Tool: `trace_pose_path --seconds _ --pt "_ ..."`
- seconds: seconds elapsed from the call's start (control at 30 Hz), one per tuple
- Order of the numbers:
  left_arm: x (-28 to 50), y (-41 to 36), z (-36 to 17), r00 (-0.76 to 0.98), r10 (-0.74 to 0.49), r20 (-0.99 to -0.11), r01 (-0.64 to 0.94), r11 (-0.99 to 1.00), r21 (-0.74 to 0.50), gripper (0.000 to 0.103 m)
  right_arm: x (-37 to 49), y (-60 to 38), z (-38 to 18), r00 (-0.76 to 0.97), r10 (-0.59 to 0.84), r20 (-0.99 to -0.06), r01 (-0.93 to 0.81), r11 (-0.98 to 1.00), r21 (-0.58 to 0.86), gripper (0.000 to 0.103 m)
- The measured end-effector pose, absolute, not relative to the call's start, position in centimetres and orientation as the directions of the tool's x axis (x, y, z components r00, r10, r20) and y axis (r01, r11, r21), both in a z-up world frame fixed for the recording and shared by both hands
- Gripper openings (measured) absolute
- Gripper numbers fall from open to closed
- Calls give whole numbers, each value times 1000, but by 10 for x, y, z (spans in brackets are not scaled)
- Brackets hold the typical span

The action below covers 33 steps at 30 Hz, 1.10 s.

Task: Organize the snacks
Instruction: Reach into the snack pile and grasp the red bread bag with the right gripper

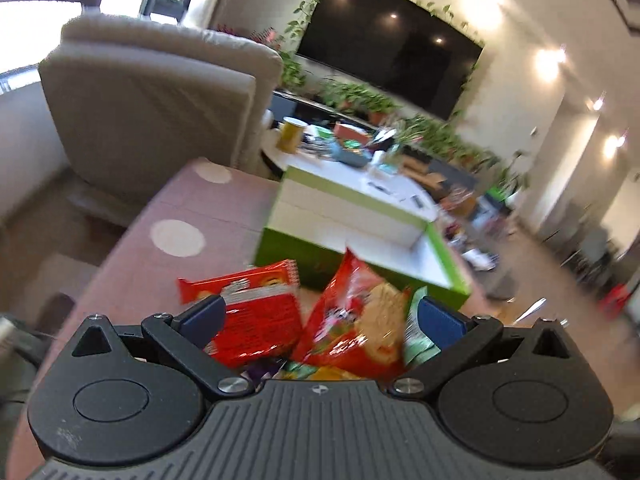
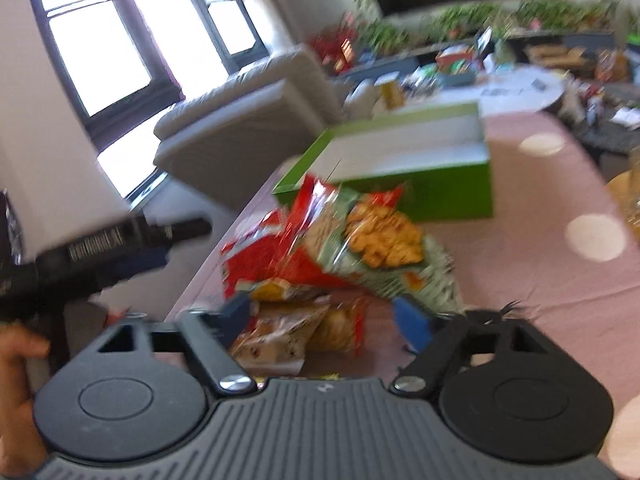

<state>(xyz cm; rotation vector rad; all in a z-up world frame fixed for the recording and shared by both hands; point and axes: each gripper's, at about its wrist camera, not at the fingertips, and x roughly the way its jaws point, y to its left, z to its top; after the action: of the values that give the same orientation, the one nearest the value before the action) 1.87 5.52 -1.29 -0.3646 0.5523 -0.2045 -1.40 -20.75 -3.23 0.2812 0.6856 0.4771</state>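
Observation:
A pile of snack packets lies on the pink dotted tablecloth [image 1: 160, 208]. In the left wrist view a red packet [image 1: 256, 312] and a red cracker bag [image 1: 360, 316] sit between the fingers of my open left gripper [image 1: 320, 316], not clamped. Behind them stands an open green box [image 1: 304, 260] with a white, bare inside. In the right wrist view the same pile shows: a red bag [image 2: 304, 236], a green-and-orange chip bag [image 2: 384, 240] and small packets [image 2: 296, 328] in front of my open right gripper [image 2: 324, 320]. The green box [image 2: 440, 192] stands beyond. The left gripper [image 2: 160, 240] shows at left, blurred.
A beige sofa [image 1: 160, 92] stands behind the table's far left edge. A white coffee table [image 1: 360, 168] with clutter, plants and a wall television [image 1: 392, 56] lie beyond. A person's hand [image 2: 16, 392] holds the left handle. The pink cloth [image 2: 540, 264] stretches right of the pile.

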Motion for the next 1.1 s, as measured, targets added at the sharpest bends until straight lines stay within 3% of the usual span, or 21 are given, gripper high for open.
trace_pose_path --seconds 0.17,0.3,0.47,0.93,1.1 --pt "38 49 -13 829 -285 -482 137 938 -319 102 6 -192 -46 557 562 -612 -377 827 416 89" --pt "51 36 -20 804 -317 -503 206 942 -264 102 35 -194 -58 562 519 -644 -298 853 428 89" --pt "65 20 -34 760 -356 -543 275 934 -227 102 58 -226 -60 670 412 -617 -133 885 446 89" --pt "88 -4 -64 686 -354 -636 373 921 -109 102 98 -218 -61 489 630 -603 -201 754 625 90" --pt "89 -13 -64 667 -380 -641 423 901 -93 102 107 -209 -62 538 534 -652 -146 821 552 90"
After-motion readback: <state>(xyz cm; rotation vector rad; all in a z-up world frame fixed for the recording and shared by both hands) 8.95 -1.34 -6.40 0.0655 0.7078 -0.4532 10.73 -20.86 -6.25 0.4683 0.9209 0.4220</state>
